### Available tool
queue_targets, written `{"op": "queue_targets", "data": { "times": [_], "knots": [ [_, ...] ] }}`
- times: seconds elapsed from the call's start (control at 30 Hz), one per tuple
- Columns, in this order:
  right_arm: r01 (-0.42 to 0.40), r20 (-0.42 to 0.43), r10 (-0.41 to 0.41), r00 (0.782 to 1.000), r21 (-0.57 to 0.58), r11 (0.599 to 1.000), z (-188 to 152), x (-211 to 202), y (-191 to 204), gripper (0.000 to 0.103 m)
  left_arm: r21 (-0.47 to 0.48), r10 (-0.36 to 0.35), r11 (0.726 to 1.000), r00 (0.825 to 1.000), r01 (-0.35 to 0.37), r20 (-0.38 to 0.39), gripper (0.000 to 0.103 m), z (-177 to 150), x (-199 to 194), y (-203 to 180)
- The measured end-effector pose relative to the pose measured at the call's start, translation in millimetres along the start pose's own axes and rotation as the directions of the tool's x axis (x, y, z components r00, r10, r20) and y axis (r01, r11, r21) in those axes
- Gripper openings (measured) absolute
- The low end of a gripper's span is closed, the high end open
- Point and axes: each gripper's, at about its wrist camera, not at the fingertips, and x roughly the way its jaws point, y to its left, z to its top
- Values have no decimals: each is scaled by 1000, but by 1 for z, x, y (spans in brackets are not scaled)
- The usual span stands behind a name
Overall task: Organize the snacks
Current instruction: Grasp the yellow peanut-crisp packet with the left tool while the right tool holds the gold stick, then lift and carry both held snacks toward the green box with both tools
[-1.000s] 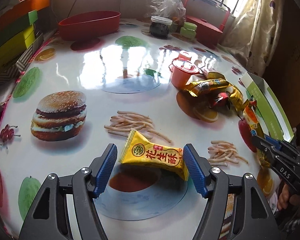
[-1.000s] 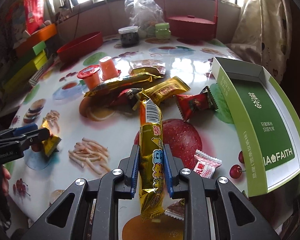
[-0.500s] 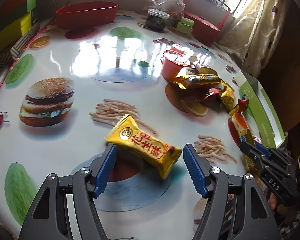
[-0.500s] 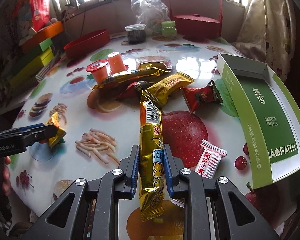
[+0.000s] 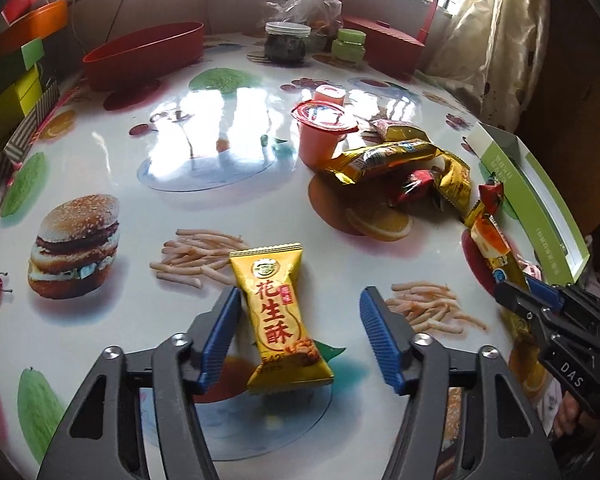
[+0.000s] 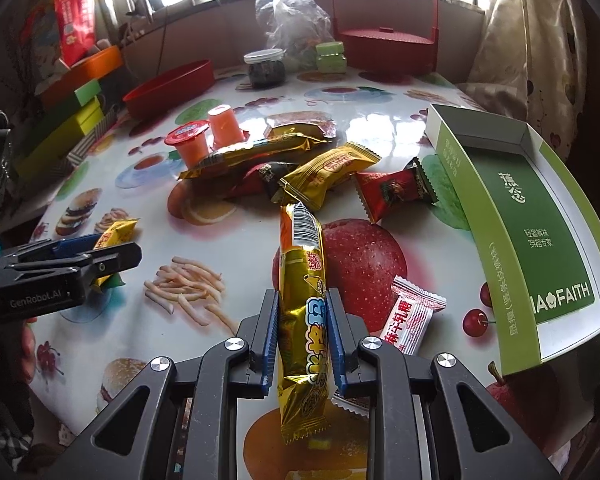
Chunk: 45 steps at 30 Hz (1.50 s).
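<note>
A yellow peanut-candy packet (image 5: pixel 278 312) lies on the printed tablecloth between the open fingers of my left gripper (image 5: pixel 300 334), close to the left pad; it also shows in the right wrist view (image 6: pixel 114 236). My right gripper (image 6: pixel 303 340) is shut on a long gold snack stick (image 6: pixel 303 280) and holds it over the table; it shows at the right in the left wrist view (image 5: pixel 536 300). A pile of gold and red snack packets (image 6: pixel 312 168) lies mid-table. An open green box (image 6: pixel 536 216) sits at the right.
Two orange jelly cups (image 6: pixel 192 144) stand beside the pile. A white candy (image 6: pixel 414 316) lies near my right gripper. A red oval bowl (image 5: pixel 144 54), a jar (image 5: pixel 286 42), a red basket (image 6: pixel 388 44) and stacked coloured boxes (image 6: pixel 72 120) line the back and left edge.
The left gripper has turned and moved, so the yellow packet now lies lengthwise between its open fingers. The right gripper has kept its hold on the gold stick, raised slightly.
</note>
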Motion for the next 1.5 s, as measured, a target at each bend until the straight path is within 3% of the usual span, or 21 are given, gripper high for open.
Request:
{"op": "queue_targets", "data": {
  "times": [0.27, 1.2, 1.5],
  "knots": [
    [-3, 1, 3, 1000, 1, 1000, 0, 0, 1, 22, -5, -2, 1000, 1000, 2, 11, 28, 0, -1, 4],
    [30, 47, -31, 998, 17, 999, 2, -12, -3, 22, 85, -88, 993, 994, 83, 65, 21, 9, -11, -36],
    [29, 49, -30, 998, 26, 999, 0, -13, -3, 22, 100, -76, 992, 995, 70, 60, 21, 3, -14, -31]
  ]
}}
